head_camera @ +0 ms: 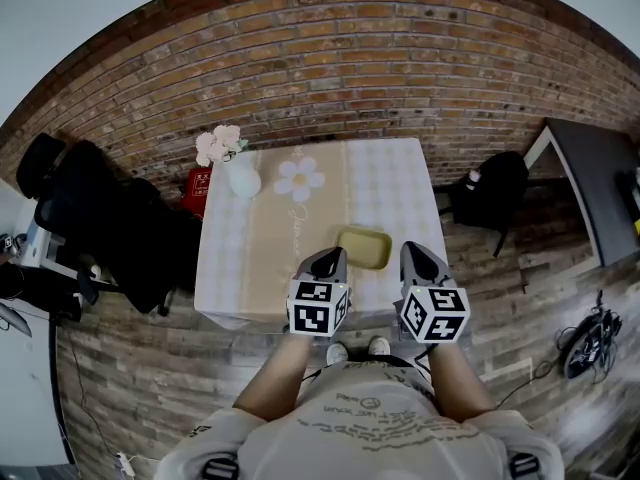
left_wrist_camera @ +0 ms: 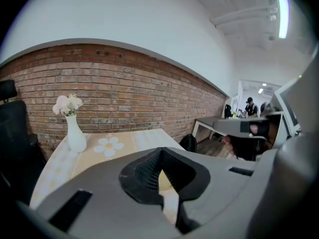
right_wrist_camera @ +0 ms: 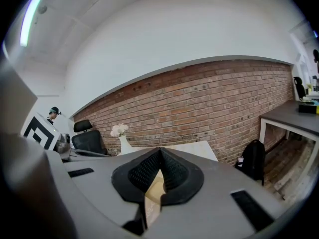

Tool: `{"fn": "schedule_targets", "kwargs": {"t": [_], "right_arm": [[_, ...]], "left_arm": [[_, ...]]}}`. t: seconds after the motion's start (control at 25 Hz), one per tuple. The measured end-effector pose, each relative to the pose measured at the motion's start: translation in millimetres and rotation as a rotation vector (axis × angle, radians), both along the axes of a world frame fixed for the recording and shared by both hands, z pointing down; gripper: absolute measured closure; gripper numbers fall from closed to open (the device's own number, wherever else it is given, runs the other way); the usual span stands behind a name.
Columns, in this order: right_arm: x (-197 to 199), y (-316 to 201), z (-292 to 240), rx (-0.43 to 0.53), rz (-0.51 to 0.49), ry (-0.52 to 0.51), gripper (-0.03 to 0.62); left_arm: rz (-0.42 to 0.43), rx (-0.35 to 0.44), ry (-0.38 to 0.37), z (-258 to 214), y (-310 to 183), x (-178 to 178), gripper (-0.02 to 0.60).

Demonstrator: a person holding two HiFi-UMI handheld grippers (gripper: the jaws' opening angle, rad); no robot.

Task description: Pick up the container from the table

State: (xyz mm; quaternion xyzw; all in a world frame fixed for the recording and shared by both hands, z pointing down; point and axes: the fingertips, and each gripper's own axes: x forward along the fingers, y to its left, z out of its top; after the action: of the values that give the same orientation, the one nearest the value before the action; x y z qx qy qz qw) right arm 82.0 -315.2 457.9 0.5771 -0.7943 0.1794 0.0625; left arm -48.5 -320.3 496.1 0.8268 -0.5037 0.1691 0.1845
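Note:
A shallow olive-yellow container (head_camera: 364,247) lies on the table (head_camera: 260,258), near its front edge and right of centre. My left gripper (head_camera: 328,256) hovers just left of the container, over the front edge. My right gripper (head_camera: 418,251) hangs just right of it, by the table's right front corner. Neither touches the container. In the left gripper view the left gripper (left_wrist_camera: 160,151) has its jaws meeting at the tip with nothing held. The right gripper (right_wrist_camera: 160,151) looks the same in its own view. A pale yellow surface shows through each gap; I cannot tell what it is.
A white vase of pink flowers (head_camera: 241,173) stands at the table's back left, beside a printed daisy (head_camera: 299,178). A black office chair (head_camera: 100,218) is at the left. A black backpack (head_camera: 490,193) and a dark desk (head_camera: 595,183) are at the right. A brick wall (head_camera: 330,78) runs behind.

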Motion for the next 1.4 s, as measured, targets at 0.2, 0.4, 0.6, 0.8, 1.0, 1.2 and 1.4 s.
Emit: {"fn": "schedule_targets", "kwargs": {"t": [0.2, 0.4, 0.6, 0.8, 1.0, 1.2, 1.4], "right_arm": [[6, -13, 9, -0.017, 0.008, -0.013, 0.592], [11, -21, 22, -0.049, 0.022, -0.013, 0.592], [23, -27, 42, -0.101, 0.05, 0.0, 0.592], [34, -31, 56, -0.137, 0.074, 0.01, 0.592], [45, -34, 65, -0.169, 0.095, 0.027, 0.592], [61, -34, 70, -0.188, 0.129, 0.045, 0.592], [71, -33, 74, -0.205, 0.156, 0.061, 0.592]], "left_arm": [[0.075, -0.036, -0.175, 41, -13, 2, 0.578], [0.095, -0.101, -0.264, 76, -24, -2, 0.577], [0.099, -0.126, -0.295, 101, -37, -2, 0.564], [0.105, -0.169, -0.291, 128, -53, 0, 0.54], [0.103, -0.219, -0.303, 156, -69, -2, 0.528], [0.09, -0.256, -0.324, 182, -82, -5, 0.528], [0.062, -0.298, -0.299, 199, -91, -10, 0.528]]}}
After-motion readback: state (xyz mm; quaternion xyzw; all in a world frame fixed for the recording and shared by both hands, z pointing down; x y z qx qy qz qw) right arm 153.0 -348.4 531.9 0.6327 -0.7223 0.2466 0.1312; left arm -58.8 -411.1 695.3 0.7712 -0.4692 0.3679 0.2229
